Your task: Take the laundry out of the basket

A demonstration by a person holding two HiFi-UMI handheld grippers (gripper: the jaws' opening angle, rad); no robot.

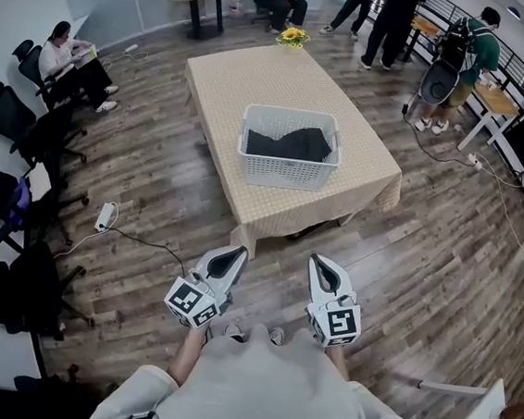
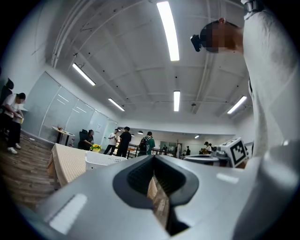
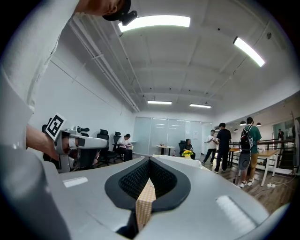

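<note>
A white plastic basket (image 1: 286,172) stands on the near half of a table (image 1: 247,82) covered with a beige checked cloth. Dark laundry (image 1: 287,143) lies inside the basket. My left gripper (image 1: 236,252) and right gripper (image 1: 317,261) are held side by side close to my chest, well short of the table's near edge, both pointing toward it. Both are shut with nothing in them. The left gripper view shows its shut jaws and the basket (image 2: 101,161) far off at the left. In the right gripper view the jaws meet, and the left gripper (image 3: 75,143) shows beside them.
Yellow flowers (image 1: 292,37) sit at the table's far end. Black office chairs (image 1: 16,118) line the left wall, one with a seated person. A power strip (image 1: 106,216) and its cable lie on the wood floor at the left. Several people stand by desks at the back right.
</note>
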